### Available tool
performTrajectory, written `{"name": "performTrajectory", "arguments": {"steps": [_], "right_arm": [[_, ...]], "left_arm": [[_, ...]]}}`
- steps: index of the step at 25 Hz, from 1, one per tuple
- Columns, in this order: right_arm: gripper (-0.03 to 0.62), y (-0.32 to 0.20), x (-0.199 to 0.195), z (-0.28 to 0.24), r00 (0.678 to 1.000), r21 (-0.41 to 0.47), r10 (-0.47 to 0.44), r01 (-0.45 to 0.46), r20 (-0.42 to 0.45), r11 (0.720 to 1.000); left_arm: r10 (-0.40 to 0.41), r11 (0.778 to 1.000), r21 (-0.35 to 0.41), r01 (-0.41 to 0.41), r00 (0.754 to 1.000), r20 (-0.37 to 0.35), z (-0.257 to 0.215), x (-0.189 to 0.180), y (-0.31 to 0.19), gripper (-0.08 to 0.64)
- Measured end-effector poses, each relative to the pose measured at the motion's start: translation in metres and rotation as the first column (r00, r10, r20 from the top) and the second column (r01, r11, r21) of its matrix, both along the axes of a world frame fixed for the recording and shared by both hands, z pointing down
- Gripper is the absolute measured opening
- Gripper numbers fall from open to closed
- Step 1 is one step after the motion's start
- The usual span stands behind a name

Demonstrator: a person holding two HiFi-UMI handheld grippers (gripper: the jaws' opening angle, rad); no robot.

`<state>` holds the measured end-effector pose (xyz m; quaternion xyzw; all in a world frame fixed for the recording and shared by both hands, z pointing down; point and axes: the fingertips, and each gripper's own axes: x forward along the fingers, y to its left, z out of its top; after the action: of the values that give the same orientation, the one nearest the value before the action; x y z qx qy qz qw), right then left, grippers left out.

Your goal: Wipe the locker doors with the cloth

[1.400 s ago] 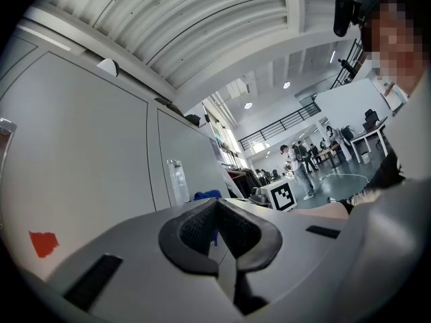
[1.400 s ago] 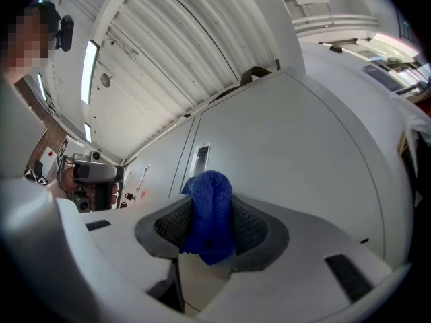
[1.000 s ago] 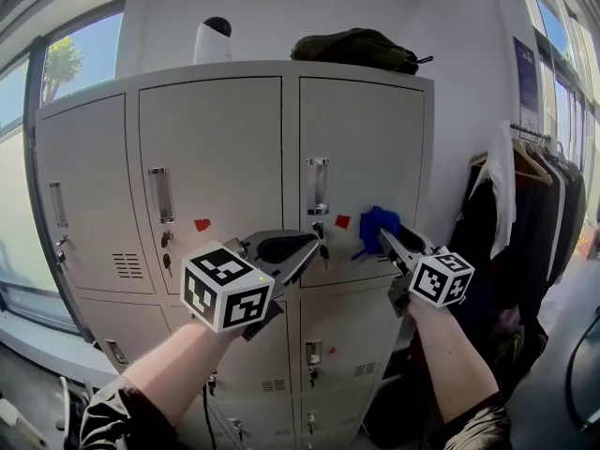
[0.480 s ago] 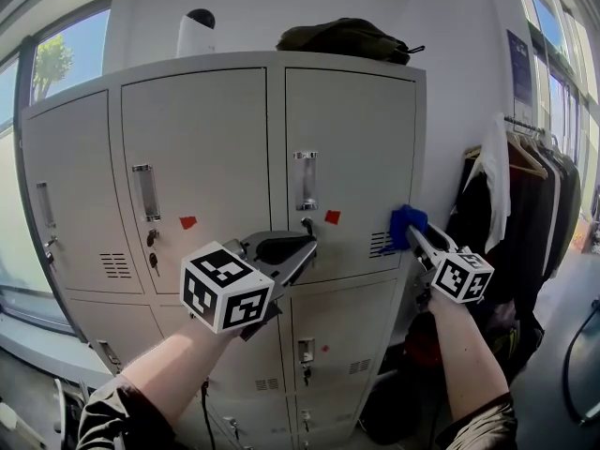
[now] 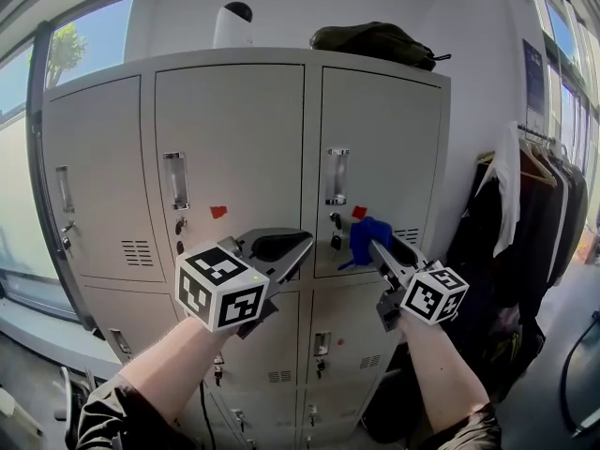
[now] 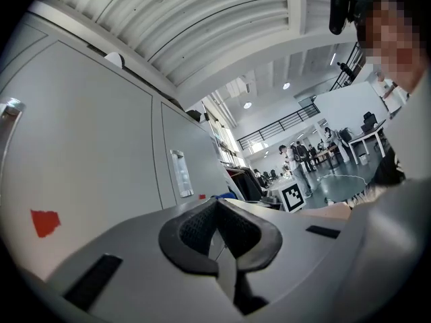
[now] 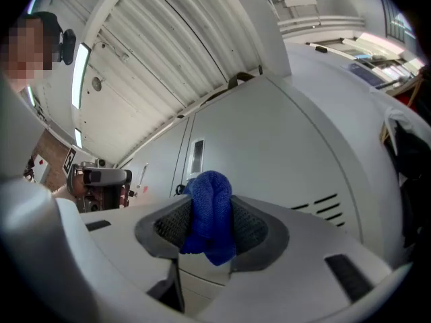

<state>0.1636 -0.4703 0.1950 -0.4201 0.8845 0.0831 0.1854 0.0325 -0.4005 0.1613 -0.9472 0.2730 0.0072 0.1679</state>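
Two pairs of tongs are raised in front of a bank of grey lockers (image 5: 234, 139) in the head view. The left tongs (image 5: 302, 243) sit near six o'clock of the frame's centre, tips shut and empty, pointing toward the seam between two upper doors. The right tongs (image 5: 375, 245) reach in from four o'clock and pinch a blue cloth (image 5: 364, 235) at the lower part of the upper right door (image 5: 384, 129). The cloth is just at three o'clock of the keyhole (image 5: 335, 220) and at nine o'clock of the vent slots (image 5: 407, 236). It seems to touch the metal, though this angle does not settle it. A red sticker (image 5: 359, 212) shows just at twelve o'clock of the cloth. On the locker top, at twelve o'clock, stand a white canister (image 5: 232, 24) and a dark bag (image 5: 375, 43). Clothes (image 5: 525, 214) hang at three o'clock.

From the left gripper view, the left tongs are closed, dark pads meeting with nothing between them. A grey door fills nine o'clock, with a red tag (image 6: 45, 222) at eight o'clock. A marker cube (image 6: 294, 196) shows at three o'clock.

From the right gripper view, the right tongs clamp the bunched cloth between their pads, and its folded end sticks out past the tips. The upper right door lies beyond it, and a door handle (image 7: 196, 155) is at twelve o'clock of the cloth.
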Motion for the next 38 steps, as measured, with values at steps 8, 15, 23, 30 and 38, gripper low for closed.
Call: {"name": "performTrajectory", "arguments": {"steps": [8, 15, 23, 30, 38], "right_arm": [[0.153, -0.007, -0.059, 0.019, 0.996, -0.048, -0.083, 0.084, 0.016, 0.995], [0.153, -0.014, -0.048, 0.020, 0.999, -0.035, -0.054, 0.054, 0.010, 0.998], [0.155, -0.023, 0.026, 0.024, 0.998, -0.039, 0.054, -0.052, 0.028, 0.998], [0.155, -0.032, 0.106, 0.028, 0.985, -0.063, 0.164, -0.160, 0.056, 0.985], [0.153, -0.033, 0.140, 0.033, 0.984, -0.069, 0.166, -0.162, 0.058, 0.984]], "left_arm": [[-0.041, 0.999, -0.014, 0.041, 0.999, -0.005, 0.007, -0.034, 0.002, 0.008], [-0.054, 0.998, -0.021, 0.054, 0.999, 0.000, 0.009, -0.042, -0.001, 0.008], [-0.019, 1.000, -0.011, 0.019, 1.000, 0.005, 0.006, -0.013, -0.002, 0.008], [0.006, 1.000, -0.013, -0.006, 1.000, 0.008, 0.012, 0.020, -0.008, 0.008], [-0.024, 0.999, -0.033, 0.024, 1.000, 0.012, 0.024, 0.034, -0.021, 0.008]]}}
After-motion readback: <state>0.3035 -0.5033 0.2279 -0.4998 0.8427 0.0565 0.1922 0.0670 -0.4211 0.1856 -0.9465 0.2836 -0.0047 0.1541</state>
